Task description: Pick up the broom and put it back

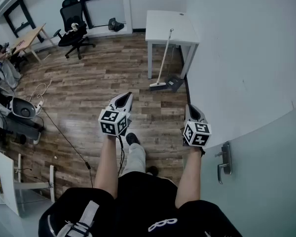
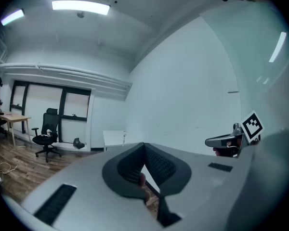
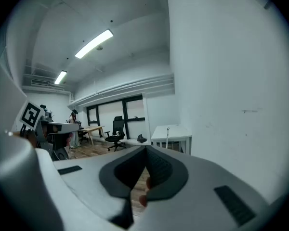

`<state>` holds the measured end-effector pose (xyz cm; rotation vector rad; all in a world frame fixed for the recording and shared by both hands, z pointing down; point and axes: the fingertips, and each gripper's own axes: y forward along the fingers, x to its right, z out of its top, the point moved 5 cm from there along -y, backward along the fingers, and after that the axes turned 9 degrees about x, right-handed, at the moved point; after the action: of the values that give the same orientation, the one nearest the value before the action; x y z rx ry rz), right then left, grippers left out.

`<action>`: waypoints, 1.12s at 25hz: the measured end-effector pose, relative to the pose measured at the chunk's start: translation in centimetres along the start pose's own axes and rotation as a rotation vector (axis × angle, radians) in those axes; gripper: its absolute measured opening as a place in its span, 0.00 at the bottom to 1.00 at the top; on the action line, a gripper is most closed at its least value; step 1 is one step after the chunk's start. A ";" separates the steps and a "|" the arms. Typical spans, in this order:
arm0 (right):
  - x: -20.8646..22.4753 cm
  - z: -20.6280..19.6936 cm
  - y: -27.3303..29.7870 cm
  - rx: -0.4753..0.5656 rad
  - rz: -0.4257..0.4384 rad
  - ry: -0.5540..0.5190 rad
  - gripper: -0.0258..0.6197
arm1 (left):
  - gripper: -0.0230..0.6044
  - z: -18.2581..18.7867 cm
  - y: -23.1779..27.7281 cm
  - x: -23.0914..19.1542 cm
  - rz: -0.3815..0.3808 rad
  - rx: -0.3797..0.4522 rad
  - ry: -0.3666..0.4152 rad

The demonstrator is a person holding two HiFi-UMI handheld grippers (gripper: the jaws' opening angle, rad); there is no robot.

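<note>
- The left gripper is held out over the wood floor, well short of the white table. Its jaws are closed tip to tip with nothing between them.
- The right gripper is level with it on the wall side, equally far from the table. Its jaws are also pressed together and empty.
- The broom is ahead of both grippers, well apart from each, at the near side of the table.
- Its head rests on the floor by the table's near leg, just beside a dark dustpan. The handle rises steeply and leans back so that its top meets the table's edge.
- The long axis is therefore near upright and tilted away from the person.
- The handle falls roughly between the two grippers' lines of aim, perhaps slightly nearer the right one. I judge either could take it, but only after walking up to the table and opening the jaws.
</note>
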<state>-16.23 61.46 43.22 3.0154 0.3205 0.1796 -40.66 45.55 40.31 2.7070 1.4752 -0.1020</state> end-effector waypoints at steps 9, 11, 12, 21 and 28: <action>0.4 -0.5 3.4 -0.017 -0.003 0.005 0.08 | 0.05 -0.2 2.6 -2.2 0.004 -0.001 -0.010; 1.0 -0.6 4.5 -0.019 -0.010 0.009 0.08 | 0.05 -0.4 3.6 -2.7 0.004 -0.005 -0.009; 1.3 -0.7 5.1 -0.020 -0.015 0.012 0.08 | 0.05 -0.6 4.2 -3.0 0.003 -0.007 -0.009; 3.5 0.2 13.2 -0.037 -0.047 0.017 0.08 | 0.05 -0.3 11.8 -7.8 -0.007 -0.013 -0.027; 4.3 2.0 21.6 -0.054 -0.063 -0.006 0.08 | 0.05 0.4 18.8 -13.1 -0.027 -0.010 -0.038</action>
<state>-7.45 41.17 44.23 2.9471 0.4028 0.1707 -31.96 24.37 41.33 2.6620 1.4984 -0.1460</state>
